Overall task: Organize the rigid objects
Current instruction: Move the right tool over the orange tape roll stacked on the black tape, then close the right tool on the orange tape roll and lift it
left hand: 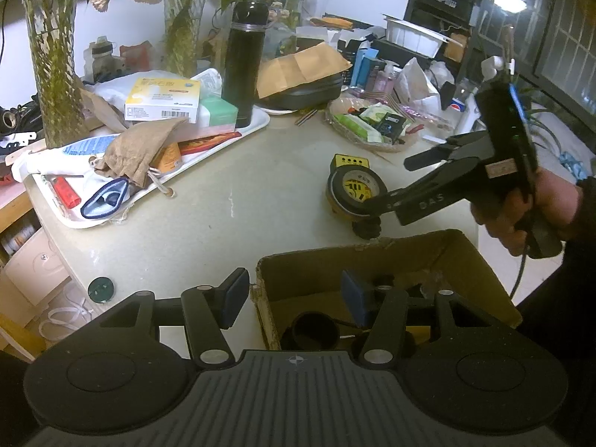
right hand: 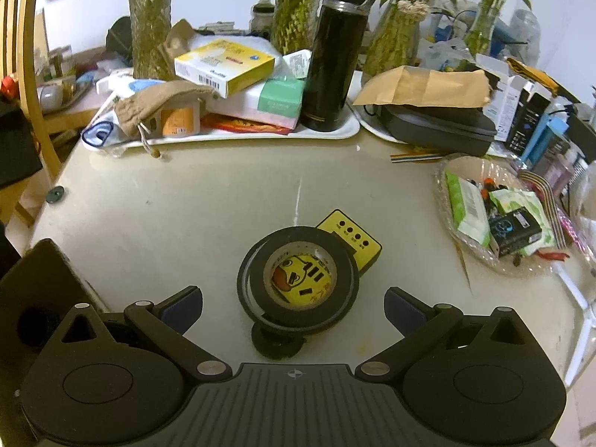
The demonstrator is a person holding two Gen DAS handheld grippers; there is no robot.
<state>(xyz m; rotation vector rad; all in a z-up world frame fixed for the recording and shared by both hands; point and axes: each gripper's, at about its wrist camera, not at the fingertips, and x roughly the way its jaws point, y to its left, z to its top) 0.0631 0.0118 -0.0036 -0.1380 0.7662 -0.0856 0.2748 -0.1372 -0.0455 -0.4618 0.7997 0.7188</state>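
Right gripper (right hand: 294, 307) is hanging over the black tape roll (right hand: 298, 279), jaws spread wide, pads either side of the roll and clear of it, nothing gripped. The tape roll is lying flat on the pale tabletop (right hand: 186, 223), stacked on a yellow box with a row of black dots (right hand: 352, 240); a yellow printed label is showing through the roll's core. A small black knurled knob (right hand: 277, 341) is sitting on the table at the roll's near edge, touching or just under it, can't tell which. In the left wrist view the right gripper (left hand: 387, 182) is coming in from the right, held in a person's hand (left hand: 521, 208), one finger reaching across the roll (left hand: 354, 190). Left gripper (left hand: 294, 298) is hovering partly open and empty, one pad over the table, the other over the open cardboard box (left hand: 372, 257), the box's near wall sitting between them without contact. The cardboard box is sitting just beside the tape roll, toward the left gripper, and is holding dark items including a black cylindrical cup (left hand: 314, 329). A small dark green disc (left hand: 101, 289) is lying alone near the table edge. A white tray (right hand: 260, 134) at the back is carrying a black flask (right hand: 333, 52), boxes and a cloth pouch.
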